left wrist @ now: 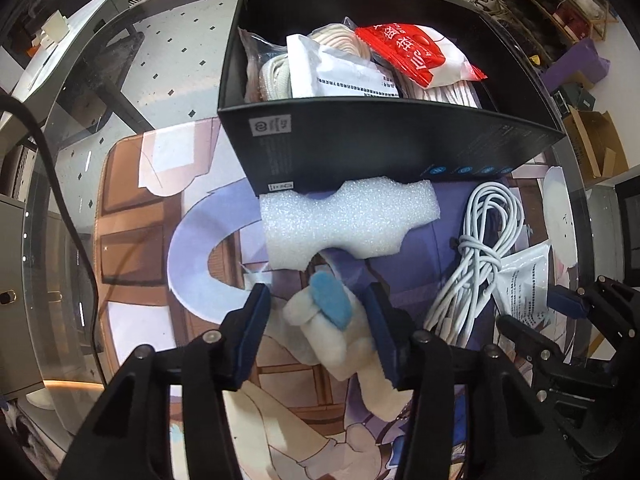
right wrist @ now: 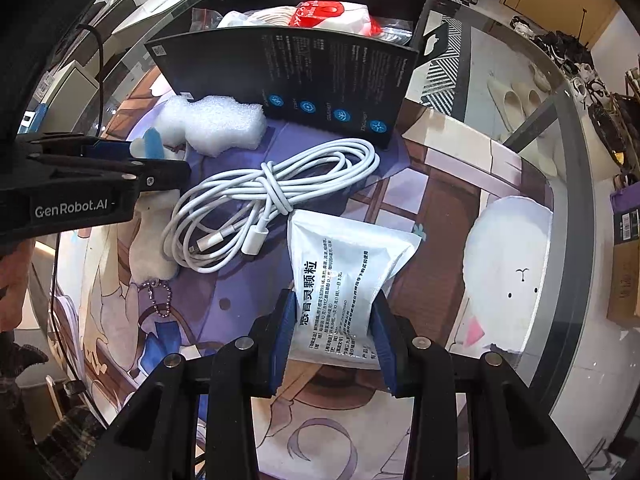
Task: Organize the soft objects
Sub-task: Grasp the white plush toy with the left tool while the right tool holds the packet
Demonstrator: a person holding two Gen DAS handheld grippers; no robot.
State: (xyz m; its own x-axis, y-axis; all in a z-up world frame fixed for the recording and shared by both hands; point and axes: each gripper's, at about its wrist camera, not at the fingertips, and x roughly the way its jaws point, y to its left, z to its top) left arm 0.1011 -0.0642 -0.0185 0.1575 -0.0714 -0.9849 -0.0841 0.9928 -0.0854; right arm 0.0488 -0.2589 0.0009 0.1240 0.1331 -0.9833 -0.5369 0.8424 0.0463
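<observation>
Partway through. Black box (left wrist: 372, 152) at the far side of the mat already holds several soft items: a red-and-white packet (left wrist: 416, 54), a white paper-wrapped pack (left wrist: 340, 72), cream cloth or rope bundles underneath.

Still out on the printed mat (right wrist: 500, 176): white foam block (left wrist: 344, 220) touching the box's front wall, coiled white cable (right wrist: 272, 192), plush toy (left wrist: 324, 320) with a blue patch and a bead chain, white sachet (right wrist: 344, 276).

Left gripper (left wrist: 316, 320) points down with the plush toy between its blue pads; right pad touches it, left pad looks just clear, so jaws are around it but the grip isn't confirmed. Right gripper (right wrist: 334, 332) pinches the near end of the sachet, which bulges above the pads; it lies just beside the cable.

Judgement: four items left, two being picked now. The box looks fairly full, so the foam may be a squeeze.
</observation>
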